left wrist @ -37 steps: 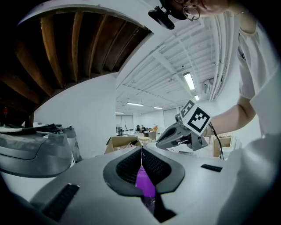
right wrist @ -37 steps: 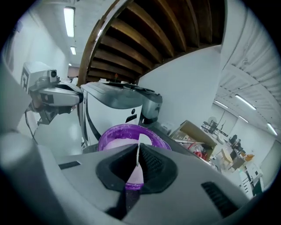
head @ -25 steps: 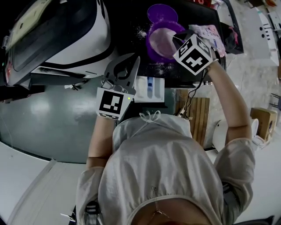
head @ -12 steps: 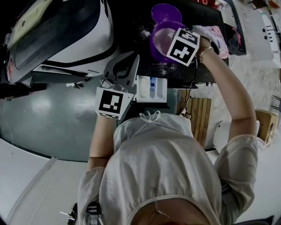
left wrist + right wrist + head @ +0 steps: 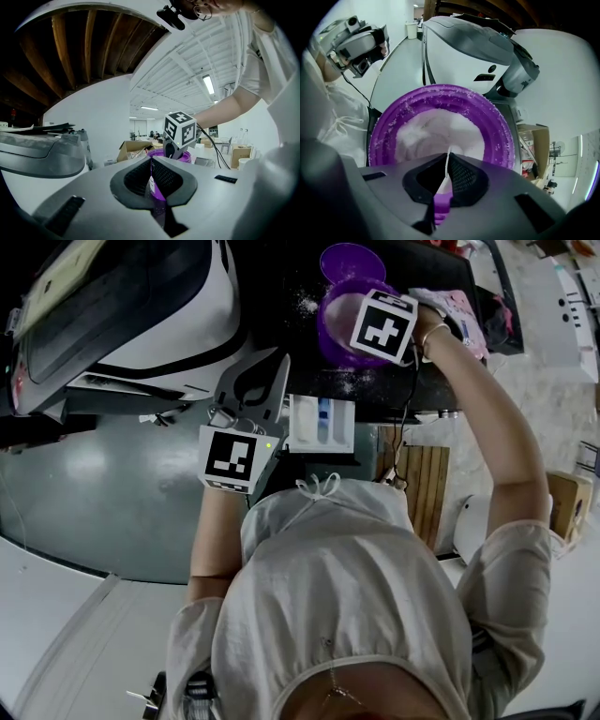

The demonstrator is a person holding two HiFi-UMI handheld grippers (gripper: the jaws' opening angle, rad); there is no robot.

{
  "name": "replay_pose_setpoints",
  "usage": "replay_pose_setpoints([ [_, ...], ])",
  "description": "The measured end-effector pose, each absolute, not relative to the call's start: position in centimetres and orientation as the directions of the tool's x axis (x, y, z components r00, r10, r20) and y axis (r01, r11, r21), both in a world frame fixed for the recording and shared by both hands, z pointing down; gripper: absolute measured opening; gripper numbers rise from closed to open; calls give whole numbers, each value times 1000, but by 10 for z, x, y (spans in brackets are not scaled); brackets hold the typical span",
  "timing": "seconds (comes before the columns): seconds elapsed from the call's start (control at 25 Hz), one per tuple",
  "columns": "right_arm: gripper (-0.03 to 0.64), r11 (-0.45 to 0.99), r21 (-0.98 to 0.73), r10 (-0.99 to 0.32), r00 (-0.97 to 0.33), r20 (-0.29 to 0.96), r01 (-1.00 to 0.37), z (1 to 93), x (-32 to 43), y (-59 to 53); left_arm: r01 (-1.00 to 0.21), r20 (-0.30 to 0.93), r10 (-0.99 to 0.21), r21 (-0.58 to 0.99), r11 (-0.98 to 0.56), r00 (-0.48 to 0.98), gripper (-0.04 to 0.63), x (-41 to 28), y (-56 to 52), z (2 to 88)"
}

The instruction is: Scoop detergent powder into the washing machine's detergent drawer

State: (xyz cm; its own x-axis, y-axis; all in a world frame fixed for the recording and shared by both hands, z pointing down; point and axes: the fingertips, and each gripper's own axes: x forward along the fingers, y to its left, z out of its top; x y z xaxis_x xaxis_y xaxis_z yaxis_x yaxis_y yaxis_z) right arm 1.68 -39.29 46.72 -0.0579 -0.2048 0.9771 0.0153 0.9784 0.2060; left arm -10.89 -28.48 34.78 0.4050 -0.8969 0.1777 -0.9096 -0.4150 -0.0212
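Observation:
A purple tub (image 5: 389,126) of white detergent powder (image 5: 433,131) stands on a dark top, right of the washing machine (image 5: 141,306). My right gripper (image 5: 449,165) hovers over the tub, tilted down into it. It is shut on the purple handle of a scoop (image 5: 440,206); the scoop's bowl is hidden. In the head view its marker cube (image 5: 384,324) covers the tub (image 5: 333,320). The white detergent drawer (image 5: 321,425) is pulled out below the tub. My left gripper (image 5: 277,364) stays just left of the drawer, shut and holding nothing (image 5: 151,161).
The tub's purple lid (image 5: 349,261) lies behind it, and a pink cloth (image 5: 459,310) to its right. Spilled powder (image 5: 347,385) dusts the dark top. A wooden slatted stand (image 5: 427,484) is below the top's right end. Grey floor spreads at the left.
My right gripper has moved left and farther out over the tub and tipped downward into it. The left gripper has shifted only slightly.

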Motion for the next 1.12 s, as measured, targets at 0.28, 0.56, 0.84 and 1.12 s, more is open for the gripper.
replay_pose_setpoints([
  [0.28,11,964,256,-250,-86,965,71,458,7,-400,-908,160,-900,-41,-417,406,23,-106,-277,345],
  [0.56,11,996,87,-87,-80,993,-6,466,16,-372,-911,141,-907,-60,-407,396,23,-107,-271,345],
  [0.84,11,997,24,-35,-149,988,-79,453,15,-358,-913,147,-909,-70,-403,390,23,-103,-264,341],
  [1.12,12,985,47,-88,-242,966,-169,438,19,-368,-910,133,-910,-86,-405,392,23,-93,-258,335],
])
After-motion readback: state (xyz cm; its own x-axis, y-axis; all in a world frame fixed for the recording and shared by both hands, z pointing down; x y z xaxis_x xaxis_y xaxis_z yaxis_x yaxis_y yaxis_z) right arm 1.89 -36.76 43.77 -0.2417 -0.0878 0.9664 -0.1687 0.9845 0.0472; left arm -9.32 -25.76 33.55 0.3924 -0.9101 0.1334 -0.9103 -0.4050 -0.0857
